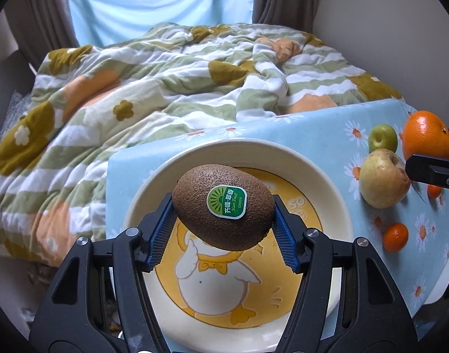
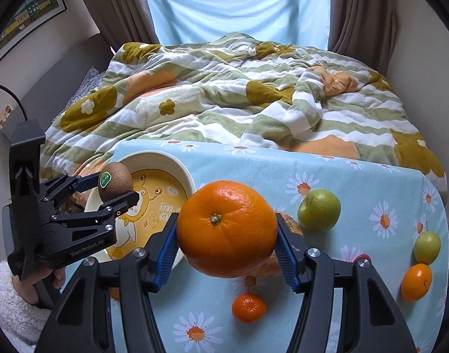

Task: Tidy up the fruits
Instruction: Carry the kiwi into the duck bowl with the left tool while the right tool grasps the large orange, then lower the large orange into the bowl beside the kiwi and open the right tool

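Observation:
My left gripper [image 1: 223, 210] is shut on a brown kiwi [image 1: 224, 206] with a green sticker, held just above the cream plate [image 1: 321, 182] with a yellow duck picture. In the right wrist view the same left gripper [image 2: 114, 189] holds the kiwi [image 2: 115, 185] over the plate [image 2: 177, 164] at the table's left end. My right gripper [image 2: 227, 232] is shut on a large orange [image 2: 227, 228], lifted above the tablecloth to the right of the plate. From the left wrist view that orange [image 1: 427, 135] shows at the far right, and only one finger of the right gripper is visible.
A yellowish apple [image 1: 383, 181], a green fruit [image 2: 318, 209], a second green fruit [image 2: 427, 247] and small tangerines [image 2: 249, 307] [image 2: 416, 282] lie on the blue daisy tablecloth [image 2: 357, 182]. A rumpled flowered quilt [image 2: 224, 94] on a bed lies beyond the table. A hand in a fluffy white sleeve [image 2: 6, 303] holds the left gripper.

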`<move>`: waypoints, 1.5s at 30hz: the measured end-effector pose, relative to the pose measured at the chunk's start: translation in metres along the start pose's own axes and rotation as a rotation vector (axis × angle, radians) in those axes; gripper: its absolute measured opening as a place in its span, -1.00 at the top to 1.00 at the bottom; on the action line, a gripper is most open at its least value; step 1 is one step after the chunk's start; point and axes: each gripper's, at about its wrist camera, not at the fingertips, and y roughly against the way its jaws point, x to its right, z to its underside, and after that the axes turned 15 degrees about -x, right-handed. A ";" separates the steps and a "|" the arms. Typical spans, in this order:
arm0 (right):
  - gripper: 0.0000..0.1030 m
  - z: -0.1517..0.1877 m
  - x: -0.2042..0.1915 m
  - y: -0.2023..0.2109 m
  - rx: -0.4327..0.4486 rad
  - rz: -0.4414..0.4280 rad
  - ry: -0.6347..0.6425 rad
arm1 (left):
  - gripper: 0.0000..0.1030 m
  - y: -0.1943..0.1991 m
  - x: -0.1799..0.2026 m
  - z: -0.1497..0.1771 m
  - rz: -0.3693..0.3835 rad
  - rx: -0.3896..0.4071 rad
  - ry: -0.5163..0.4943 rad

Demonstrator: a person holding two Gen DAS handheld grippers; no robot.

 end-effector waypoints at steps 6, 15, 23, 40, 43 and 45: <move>-0.09 -0.004 0.000 -0.007 -0.007 0.017 -0.030 | -0.34 -0.021 -0.009 -0.009 -0.014 -0.019 -0.012; -0.09 -0.007 -0.001 -0.007 -0.010 0.026 -0.028 | -1.00 -0.008 -0.011 -0.007 0.016 0.026 -0.014; -0.09 -0.015 -0.011 -0.004 -0.005 0.001 0.041 | -1.00 0.012 -0.011 0.014 -0.012 0.015 0.025; -0.09 -0.045 -0.062 -0.052 -0.068 -0.031 0.263 | -1.00 0.053 -0.017 0.083 -0.015 -0.014 0.226; -0.09 -0.047 -0.069 -0.064 -0.076 -0.015 0.298 | -1.00 0.052 -0.019 0.090 -0.019 -0.013 0.235; -0.09 -0.049 -0.072 -0.072 -0.086 -0.006 0.322 | -1.00 0.050 -0.020 0.094 -0.020 -0.019 0.235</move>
